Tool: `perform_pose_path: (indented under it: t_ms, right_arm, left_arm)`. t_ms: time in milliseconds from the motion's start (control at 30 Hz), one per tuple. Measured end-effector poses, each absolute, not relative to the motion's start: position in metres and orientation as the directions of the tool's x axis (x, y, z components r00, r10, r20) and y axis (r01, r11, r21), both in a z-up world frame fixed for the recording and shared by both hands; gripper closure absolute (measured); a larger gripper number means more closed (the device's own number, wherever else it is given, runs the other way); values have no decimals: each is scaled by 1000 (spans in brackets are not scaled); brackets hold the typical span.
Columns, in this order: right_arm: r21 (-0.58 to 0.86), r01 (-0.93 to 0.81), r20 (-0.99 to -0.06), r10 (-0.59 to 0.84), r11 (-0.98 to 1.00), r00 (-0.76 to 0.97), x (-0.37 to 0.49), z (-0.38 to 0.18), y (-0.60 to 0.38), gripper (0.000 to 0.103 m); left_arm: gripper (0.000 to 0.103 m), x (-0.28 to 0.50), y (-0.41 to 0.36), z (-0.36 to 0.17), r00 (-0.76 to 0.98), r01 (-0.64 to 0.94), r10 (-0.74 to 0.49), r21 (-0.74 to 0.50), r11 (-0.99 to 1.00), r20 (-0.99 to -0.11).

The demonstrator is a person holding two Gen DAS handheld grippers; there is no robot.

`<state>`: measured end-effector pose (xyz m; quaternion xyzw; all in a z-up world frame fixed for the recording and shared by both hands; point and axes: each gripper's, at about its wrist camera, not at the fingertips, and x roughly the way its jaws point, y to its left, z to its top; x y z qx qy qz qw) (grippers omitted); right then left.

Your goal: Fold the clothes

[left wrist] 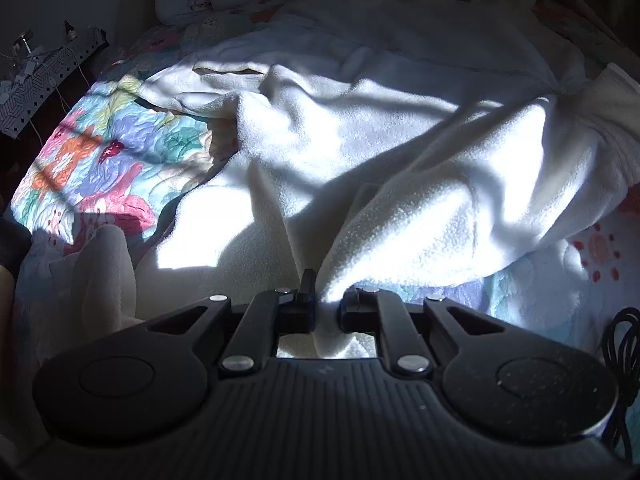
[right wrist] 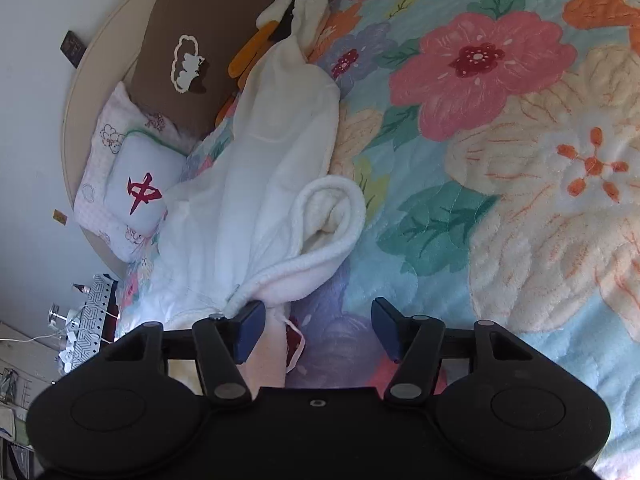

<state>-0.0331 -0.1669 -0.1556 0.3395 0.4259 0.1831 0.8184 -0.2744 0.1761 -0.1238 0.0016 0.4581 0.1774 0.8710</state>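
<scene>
A white fleece garment lies crumpled across the flowered bedspread in the left wrist view, partly in bright sunlight. My left gripper is shut on a fold of this garment, which runs up and to the right from the jaws. In the right wrist view the same white garment stretches toward the pillows, with a curled edge near the middle. My right gripper is open and empty, its left finger touching the garment's near edge.
Pillows with a red character lie at the head of the bed beside a brown headboard. A patterned box with cables stands beside the bed. A black cable hangs at the right. The flowered bedspread spreads to the right.
</scene>
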Motion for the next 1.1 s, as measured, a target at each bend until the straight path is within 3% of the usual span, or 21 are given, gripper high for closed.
perform_pose_path:
  t_ms: [33,67,100,233,333,400,500,567,600,633,900,1100]
  right_arm:
    - [692,-30,-584,584,721,564,-31,-155,-162,40]
    - [670,-52,-596,578,741,557,-30,-154,-157,51]
    - [631,-86,-621,569,771,539,-27,-151,-151,102]
    - [444,-240,-543,472,863,694,-54,-109,-143,102]
    - [255,-222,-452,318,941,833,-80,-69,-159,102]
    - [317,-200,-483,339,927,807,-74,-62,-181,101]
    - [470,-162,-567,437,868,698,-52,-81,-203,91]
    - [501,-159,-582,467,851,666,-47,-93,-205,68]
    - [507,-158,-592,475,847,651,-47,-101,-201,48]
    - [509,-158,-604,482,846,635,-46,-107,-197,42]
    - [572,-110,-652,532,813,541,-25,-138,-189,39]
    - [690,-64,-597,616,721,513,-11,-149,-202,36]
  left_arm:
    - [93,-274,175,-124,516,-309,312,166,936,-798]
    - [93,-274,175,-124,516,-309,313,168,936,-798]
    - [93,-275,174,-124,516,-308,314,170,936,-797]
    - [93,-283,179,-106,558,-331,291,113,937,-777]
    - [93,-293,190,-85,618,-380,250,-4,925,-745]
    - [93,-290,184,-82,624,-347,266,44,937,-735]
    - [93,-279,174,-98,567,-331,274,90,939,-777]
    - [93,-274,170,-109,533,-324,285,119,939,-796]
    - [93,-273,169,-113,513,-319,300,146,937,-804]
    - [92,-271,168,-116,493,-314,314,171,934,-811]
    - [79,-286,183,-47,635,-341,225,-7,940,-739]
    - [62,-271,155,-39,717,-273,141,-89,958,-683]
